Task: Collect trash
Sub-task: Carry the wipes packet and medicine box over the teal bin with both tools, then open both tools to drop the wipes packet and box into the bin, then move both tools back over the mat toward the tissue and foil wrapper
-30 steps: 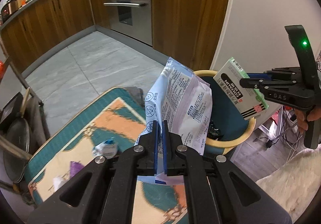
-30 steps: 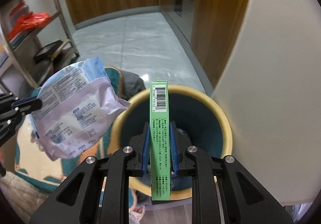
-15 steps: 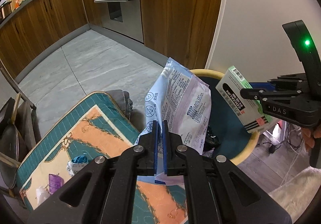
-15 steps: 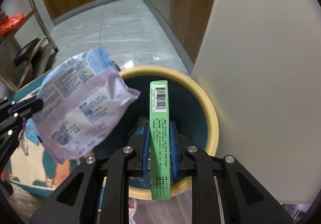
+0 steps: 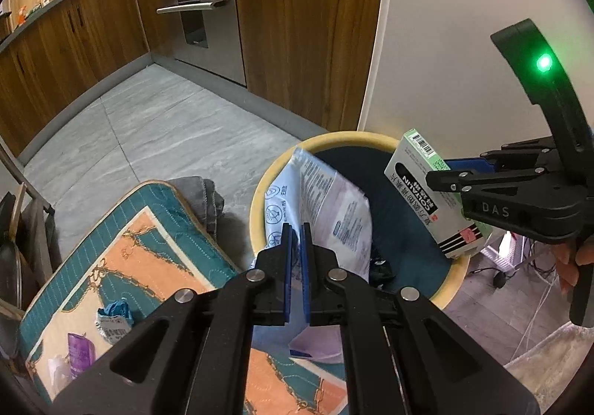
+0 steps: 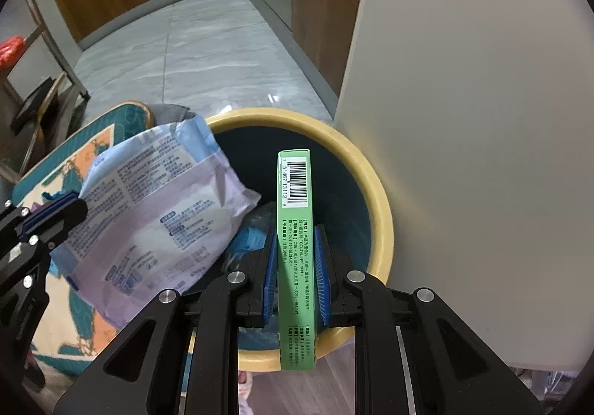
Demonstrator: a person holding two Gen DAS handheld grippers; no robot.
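Both claws gripped trash over the bin [image 6: 378, 192].
Left claw [image 5: 296, 229] pinched a limp, crinkly bag [image 5: 334, 207] by its edge; right claw [image 6: 296, 255] clamped a light, stiff box [image 6: 296, 229] across its flat sides.

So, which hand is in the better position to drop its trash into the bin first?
Right, probably. The right gripper holds the green box over the bin opening. The left gripper's plastic bag still hangs partly over the rim and the mat.
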